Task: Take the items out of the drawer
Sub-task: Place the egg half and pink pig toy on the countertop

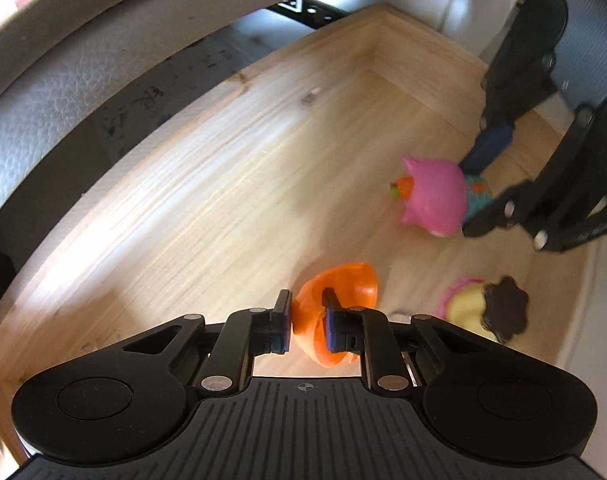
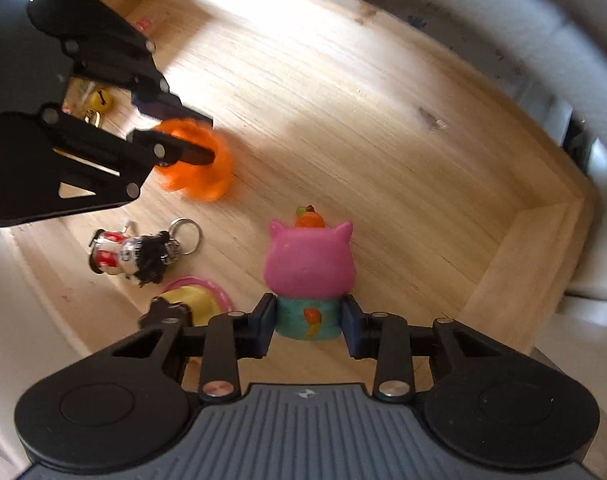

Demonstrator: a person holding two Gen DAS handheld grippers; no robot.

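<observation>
An open wooden drawer (image 1: 207, 208) (image 2: 515, 256) holds small toys. In the left wrist view my left gripper (image 1: 306, 312) is shut on the wall of an orange plastic cup (image 1: 343, 292), one finger inside it and one outside. The right wrist view shows that gripper (image 2: 189, 132) and the blurred orange cup (image 2: 207, 176) at the upper left. My right gripper (image 2: 308, 318) is shut on the teal body of a pink pig figure (image 2: 308, 260) with an orange topknot. The left wrist view has the same pig figure (image 1: 433, 200) between the right gripper's (image 1: 477, 188) fingers.
A yellow cupcake toy (image 1: 477, 306) (image 2: 197, 300) with a pink base and dark top lies near the drawer's front. A black-haired keychain doll (image 2: 131, 258) lies beside it, and a yellow bell (image 2: 100, 99) sits behind the left gripper. Bare wood fills the drawer's far half.
</observation>
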